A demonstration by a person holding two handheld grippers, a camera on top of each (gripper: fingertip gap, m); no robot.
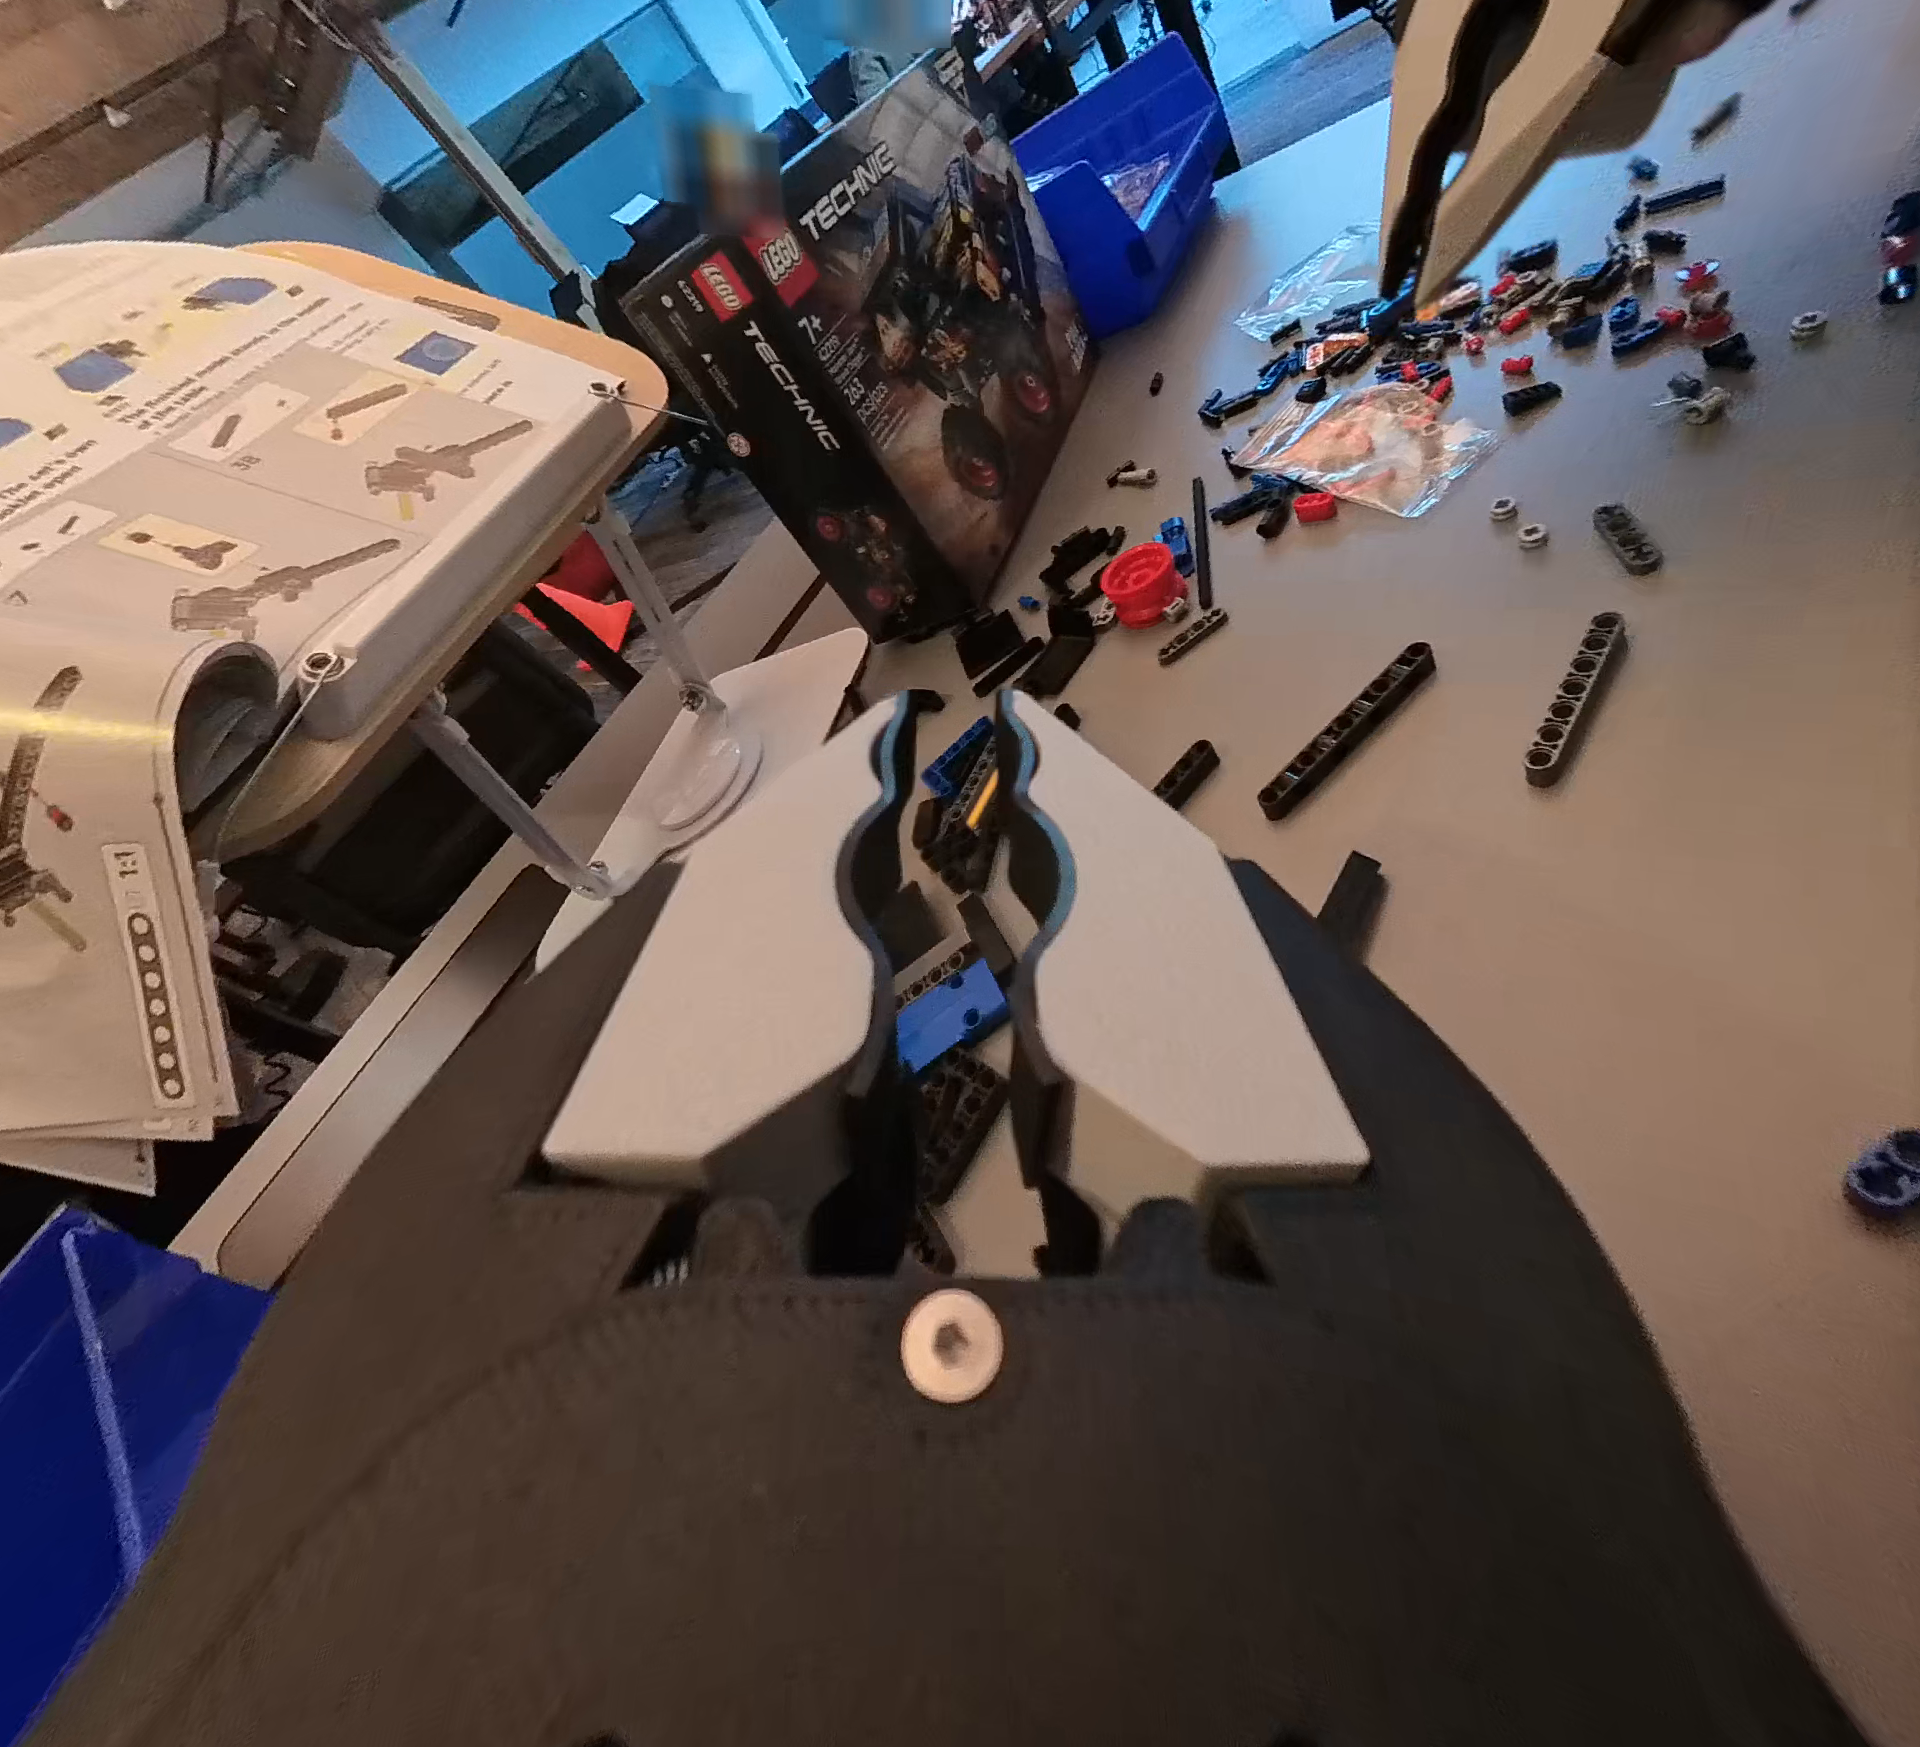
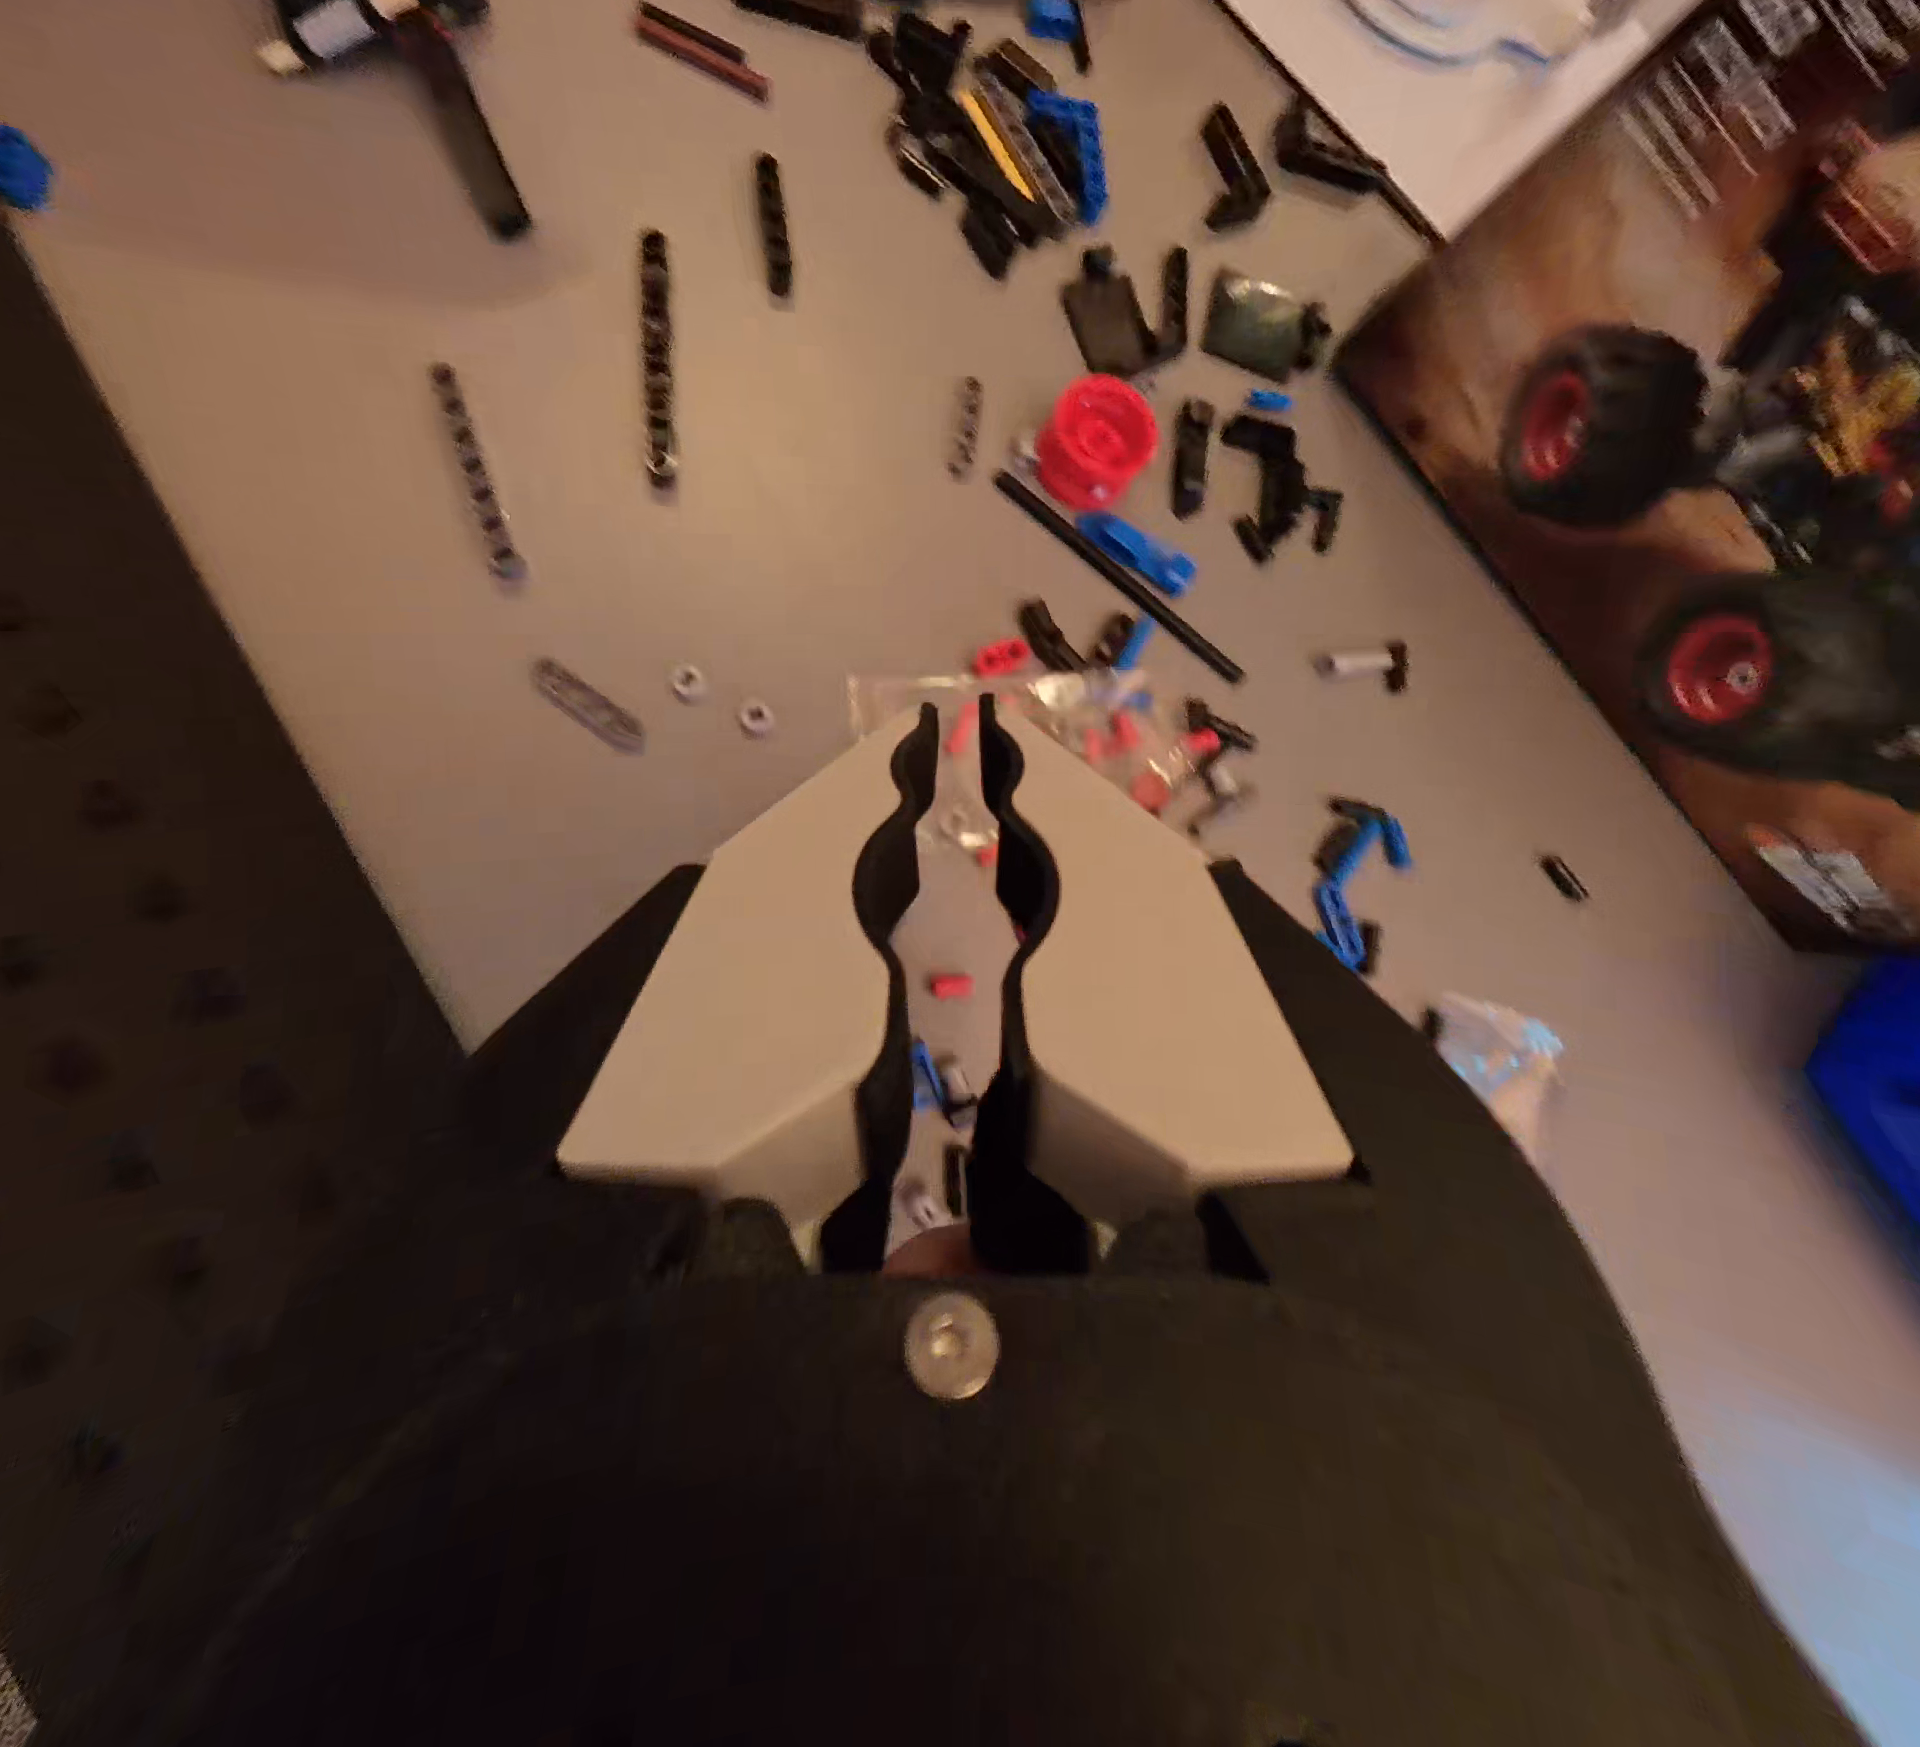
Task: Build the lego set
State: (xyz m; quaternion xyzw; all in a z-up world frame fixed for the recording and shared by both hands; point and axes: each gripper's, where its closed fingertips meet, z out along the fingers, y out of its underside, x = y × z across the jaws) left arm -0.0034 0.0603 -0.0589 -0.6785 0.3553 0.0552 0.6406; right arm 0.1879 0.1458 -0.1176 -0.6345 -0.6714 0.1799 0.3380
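Left wrist view only: instruction booklet (image 1: pixel 187 492) on stand. Left gripper (image 1: pixel 961 710) narrow gap, over blue-black assembly (image 1: pixel 961 778); grip unclear. Right gripper (image 2: pixel 956 710) narrow gap, empty, above clear crinkled bag (image 2: pixel 1101 741).

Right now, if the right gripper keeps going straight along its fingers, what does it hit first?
Most likely the clear plastic bag of small red pieces lying on the table: the right gripper has its fingertips just over the bag's near edge, jaws slightly apart and empty. Depth is unclear.
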